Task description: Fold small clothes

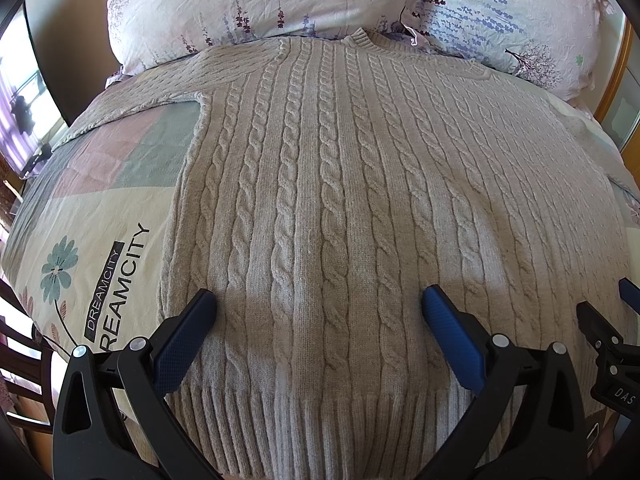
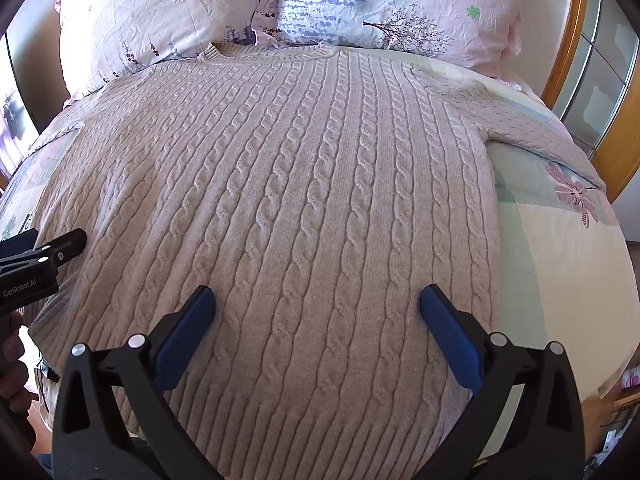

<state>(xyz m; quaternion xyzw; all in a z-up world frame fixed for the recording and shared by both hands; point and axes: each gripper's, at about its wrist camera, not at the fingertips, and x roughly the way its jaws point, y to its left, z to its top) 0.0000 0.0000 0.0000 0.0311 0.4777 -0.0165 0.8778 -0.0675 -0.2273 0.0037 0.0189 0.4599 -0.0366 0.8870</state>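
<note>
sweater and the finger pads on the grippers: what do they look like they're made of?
Sweater: soft beige cable knit, likely wool or acrylic; twisted rope columns, ribbed hem, matte fuzzy surface.
Pads on the left hand-held gripper: blue, finely dotted texture, probably rubber or soft plastic, on glossy black plastic arms. Right hand-held gripper looks the same. Both open above the knit.

Bright daylight throughout, pouring in from the blown-out window [image 1: 28, 92] at far left. Soft grey shadows thrown across the sweater [image 1: 340, 200] just ahead of the left gripper [image 1: 320, 312], fainter in the right wrist view. Knit sharp mid-frame. Heavy fisheye bulge, black vignette in every corner, edges smeared. Warmer, pinker cast on the right wrist camera; no glare on the fabric.
</note>
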